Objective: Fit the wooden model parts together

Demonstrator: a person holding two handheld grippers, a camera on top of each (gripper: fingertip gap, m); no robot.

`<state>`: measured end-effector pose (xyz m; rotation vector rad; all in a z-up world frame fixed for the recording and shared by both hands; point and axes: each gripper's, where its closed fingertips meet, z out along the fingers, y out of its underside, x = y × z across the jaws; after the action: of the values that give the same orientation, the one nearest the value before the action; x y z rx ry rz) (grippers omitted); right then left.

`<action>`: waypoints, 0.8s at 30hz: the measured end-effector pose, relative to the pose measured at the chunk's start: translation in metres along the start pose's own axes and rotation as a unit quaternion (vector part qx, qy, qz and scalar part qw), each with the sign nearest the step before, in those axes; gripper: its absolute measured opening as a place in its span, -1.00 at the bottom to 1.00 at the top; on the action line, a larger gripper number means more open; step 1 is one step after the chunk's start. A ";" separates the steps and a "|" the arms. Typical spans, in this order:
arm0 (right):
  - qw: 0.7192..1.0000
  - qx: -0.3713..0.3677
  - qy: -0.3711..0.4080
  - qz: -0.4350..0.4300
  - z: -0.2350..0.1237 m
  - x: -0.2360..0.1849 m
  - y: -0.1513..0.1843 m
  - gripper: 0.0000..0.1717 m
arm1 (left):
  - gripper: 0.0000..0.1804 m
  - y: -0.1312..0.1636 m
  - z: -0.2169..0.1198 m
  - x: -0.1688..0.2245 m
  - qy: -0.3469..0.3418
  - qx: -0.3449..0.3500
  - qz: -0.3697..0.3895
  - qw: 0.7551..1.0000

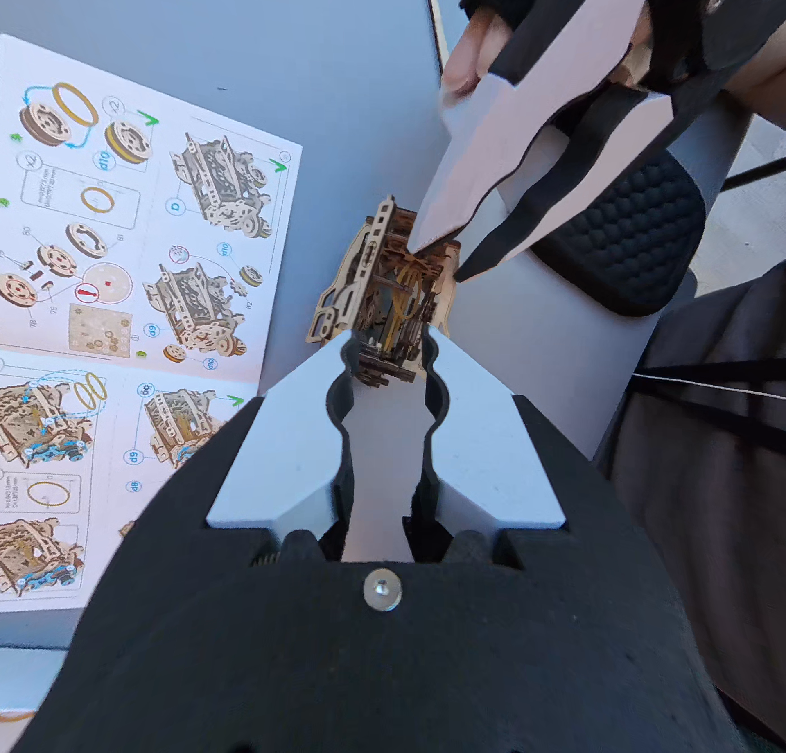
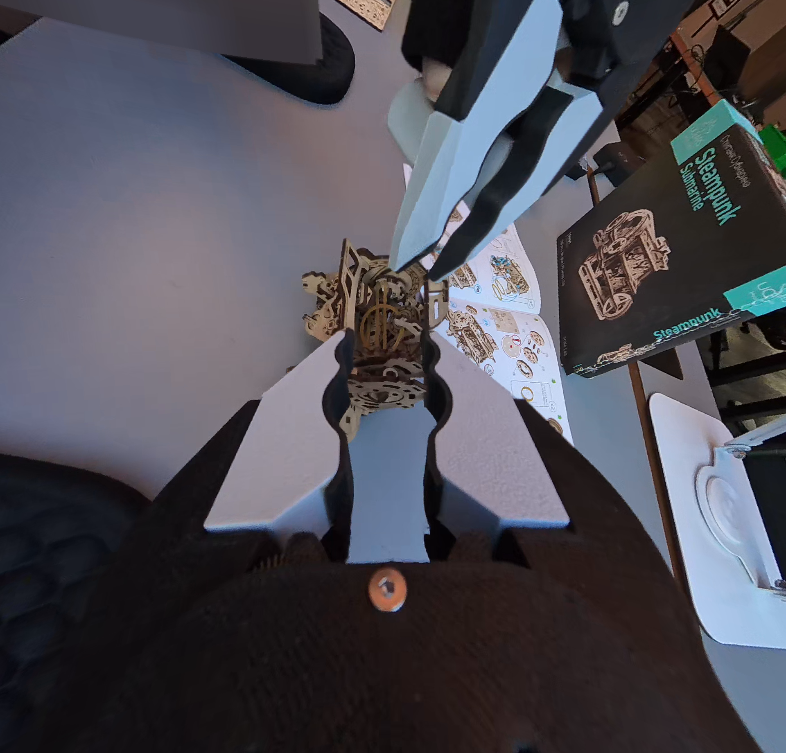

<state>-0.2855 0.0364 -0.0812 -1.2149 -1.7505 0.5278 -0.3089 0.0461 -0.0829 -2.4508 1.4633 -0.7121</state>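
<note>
A pale laser-cut wooden model (image 1: 385, 303), an open frame of plywood gears strung with a yellow rubber band (image 1: 407, 290), stands on the grey table (image 1: 340, 73), just beside the right-hand edge of the open white instruction booklet (image 1: 127, 265). The left gripper (image 1: 389, 337) has its black pads closed on the model's near end, one pad against each side panel. The right gripper (image 2: 387, 341) likewise clamps the model's opposite end between its two pads, with gearwork filling the gap. Each gripper's white tips appear in the other's view, reaching the model from above. A black box with teal trim (image 2: 663, 265) stands at the table's edge, past the booklet.
</note>
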 end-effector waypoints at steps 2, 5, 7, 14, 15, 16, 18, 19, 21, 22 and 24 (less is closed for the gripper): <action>1.000 0.004 -0.003 0.001 0.001 0.002 0.000 -0.65 | -0.69 -0.001 0.002 0.000 0.007 -0.014 -0.013 1.000; 1.000 0.001 -0.014 0.004 0.003 0.001 0.000 -0.65 | -0.69 0.002 0.006 -0.001 0.006 -0.035 -0.013 0.999; 1.000 0.002 -0.014 0.007 0.004 0.000 0.001 -0.66 | -0.73 -0.001 0.007 -0.002 0.001 -0.028 -0.011 1.000; 1.000 -0.002 -0.009 0.009 0.005 0.001 0.003 -0.67 | -0.69 -0.009 0.009 -0.005 -0.019 -0.030 0.005 0.999; 1.000 -0.002 -0.007 0.006 0.005 0.001 0.003 -0.67 | -0.68 -0.009 0.008 -0.003 -0.026 -0.035 0.013 0.999; 1.000 -0.003 -0.005 0.002 0.006 0.001 0.003 -0.68 | -0.70 -0.009 0.008 -0.003 -0.036 -0.038 0.023 0.998; 1.000 -0.005 -0.004 -0.003 0.006 0.001 0.003 -0.68 | -0.71 -0.007 0.009 -0.005 -0.057 -0.044 0.044 0.996; 1.000 -0.009 -0.002 -0.005 0.006 0.002 0.004 -0.69 | -0.72 -0.007 0.010 -0.005 -0.064 -0.044 0.053 0.996; 1.000 -0.004 -0.003 -0.005 0.005 0.003 0.003 -0.68 | -0.76 -0.008 0.013 -0.002 -0.062 -0.040 0.070 0.995; 1.000 0.001 -0.003 -0.004 0.004 0.003 0.002 -0.68 | -0.79 -0.009 0.013 -0.002 -0.064 -0.038 0.078 0.994; 1.000 0.010 -0.005 -0.003 0.001 0.004 0.001 -0.69 | -0.77 -0.007 0.015 -0.003 -0.066 -0.047 0.089 0.993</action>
<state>-0.2861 0.0406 -0.0810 -1.1945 -1.7526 0.5465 -0.2971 0.0510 -0.0933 -2.3430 1.6702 -0.4458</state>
